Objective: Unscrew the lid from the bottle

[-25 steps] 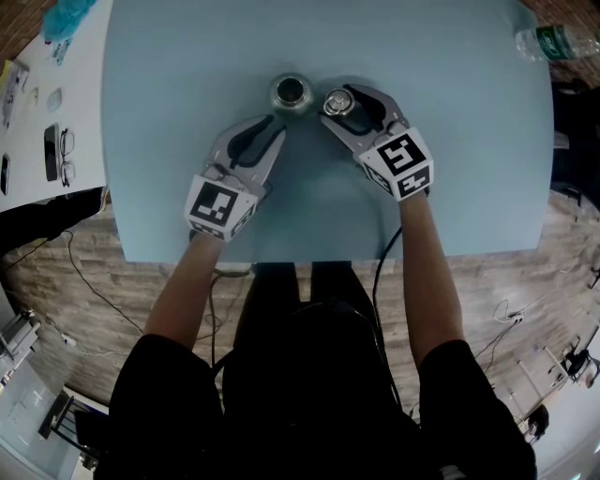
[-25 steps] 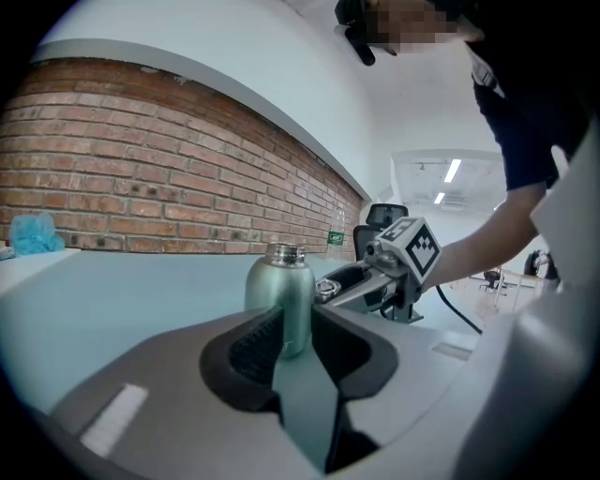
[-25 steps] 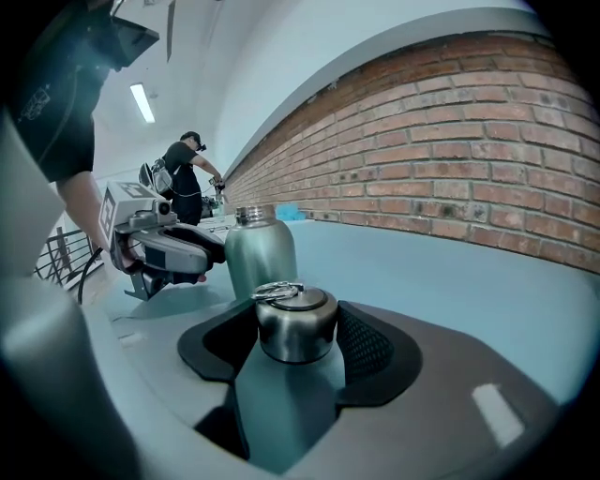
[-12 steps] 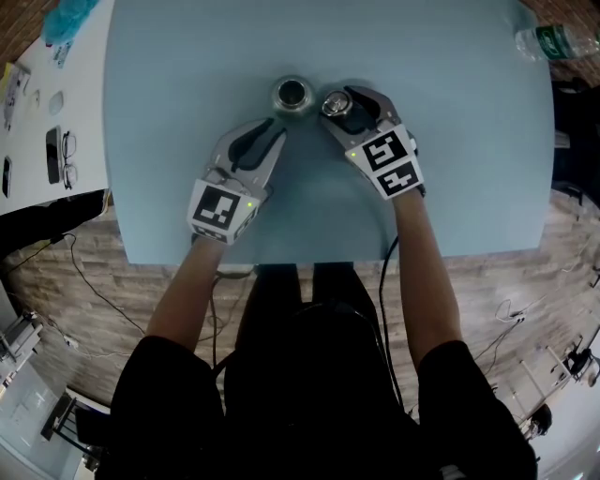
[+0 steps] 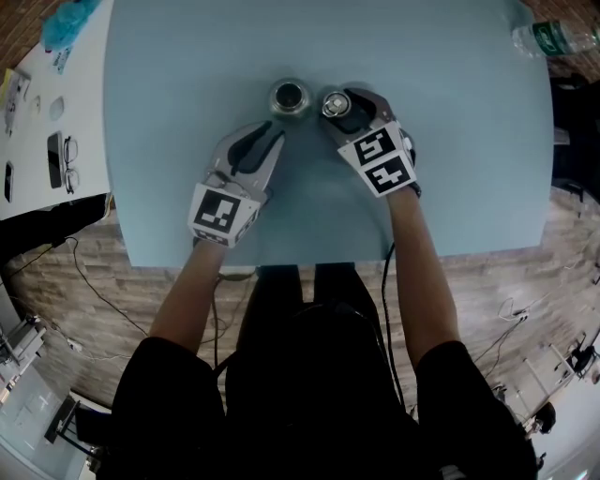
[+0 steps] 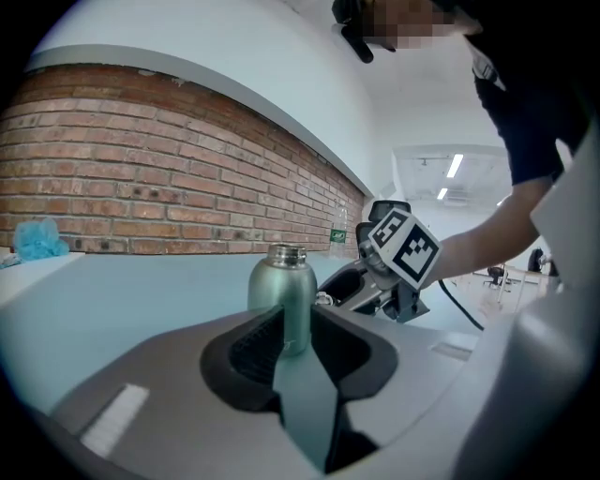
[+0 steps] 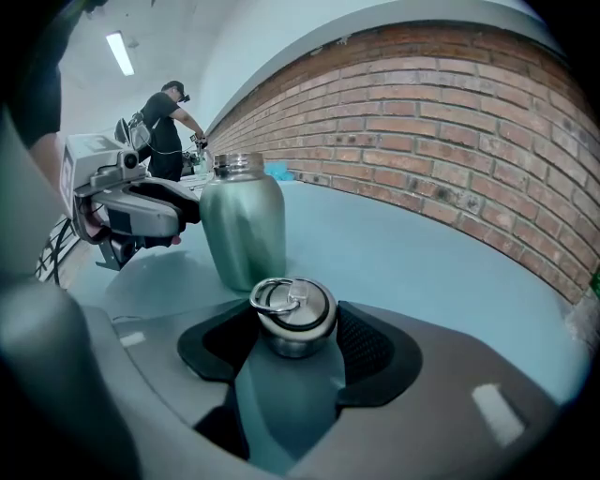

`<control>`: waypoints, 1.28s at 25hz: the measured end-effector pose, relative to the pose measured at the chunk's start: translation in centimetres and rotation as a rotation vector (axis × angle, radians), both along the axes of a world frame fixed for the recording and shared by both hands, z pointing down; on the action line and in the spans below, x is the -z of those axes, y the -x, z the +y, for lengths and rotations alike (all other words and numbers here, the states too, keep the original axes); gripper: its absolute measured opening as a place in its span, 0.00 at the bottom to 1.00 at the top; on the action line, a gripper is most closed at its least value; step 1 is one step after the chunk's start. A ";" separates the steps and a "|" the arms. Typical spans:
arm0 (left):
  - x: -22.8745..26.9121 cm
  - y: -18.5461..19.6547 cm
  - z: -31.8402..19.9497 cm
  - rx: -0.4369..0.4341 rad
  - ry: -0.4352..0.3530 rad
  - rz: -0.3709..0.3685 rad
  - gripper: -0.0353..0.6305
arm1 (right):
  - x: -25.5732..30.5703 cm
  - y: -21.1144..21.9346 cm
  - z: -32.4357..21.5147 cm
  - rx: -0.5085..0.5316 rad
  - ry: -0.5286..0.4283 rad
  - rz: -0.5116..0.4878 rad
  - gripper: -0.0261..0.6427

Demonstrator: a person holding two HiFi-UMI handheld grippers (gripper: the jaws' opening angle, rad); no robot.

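Note:
A green metal bottle (image 5: pixel 291 95) stands upright and open-mouthed on the light blue table (image 5: pixel 450 141). Its steel lid (image 5: pixel 333 103) with a ring on top sits just right of it, between the pads of my right gripper (image 5: pixel 342 97), which is shut on it. In the right gripper view the lid (image 7: pixel 293 314) fills the jaws, with the bottle (image 7: pixel 242 230) just behind it. My left gripper (image 5: pixel 275 129) points at the bottle from the near left, a little short of it. Its jaws stand a narrow gap apart with nothing between them, and the bottle (image 6: pixel 281 291) shows beyond their tips.
A clear plastic water bottle (image 5: pixel 548 39) lies at the table's far right corner. A white side table (image 5: pixel 37 112) at the left holds glasses (image 5: pixel 66 148), a phone (image 5: pixel 52 150) and a teal cloth (image 5: pixel 67 14). A brick wall (image 7: pixel 450 141) runs behind the table.
My right gripper has tipped further downward, its marker cube shifting up and left in the head view; the lid stays beside the bottle. The left gripper has not moved.

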State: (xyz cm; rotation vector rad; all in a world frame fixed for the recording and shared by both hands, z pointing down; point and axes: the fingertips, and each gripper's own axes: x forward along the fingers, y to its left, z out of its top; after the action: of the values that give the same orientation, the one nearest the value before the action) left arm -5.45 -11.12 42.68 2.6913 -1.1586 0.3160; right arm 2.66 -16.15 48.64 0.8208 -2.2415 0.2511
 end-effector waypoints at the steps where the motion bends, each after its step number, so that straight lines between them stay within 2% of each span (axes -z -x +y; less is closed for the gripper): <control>1: 0.0 0.0 0.0 0.004 0.001 0.001 0.18 | 0.0 0.0 0.0 -0.003 0.003 0.002 0.44; 9: 0.2 0.3 0.2 0.043 0.007 0.013 0.16 | 0.0 -0.2 0.0 -0.015 0.006 -0.004 0.44; 17: 1.1 0.4 0.4 0.076 -0.009 0.017 0.11 | 2.4 -0.5 0.3 -0.043 -0.038 -0.081 0.41; 25: 2.5 0.6 0.1 0.123 -0.026 0.032 0.06 | 4.2 -1.3 0.9 -0.102 -0.071 -0.159 0.23; 32: 3.4 0.4 -0.1 0.136 -0.037 0.033 0.05 | 6.3 -1.6 1.5 -0.131 -0.117 -0.215 0.08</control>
State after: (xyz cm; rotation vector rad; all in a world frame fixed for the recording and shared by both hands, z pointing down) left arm -5.86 -11.26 39.24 2.6219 -1.3422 0.2305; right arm 4.23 -14.70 42.33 1.0489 -2.4231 0.2836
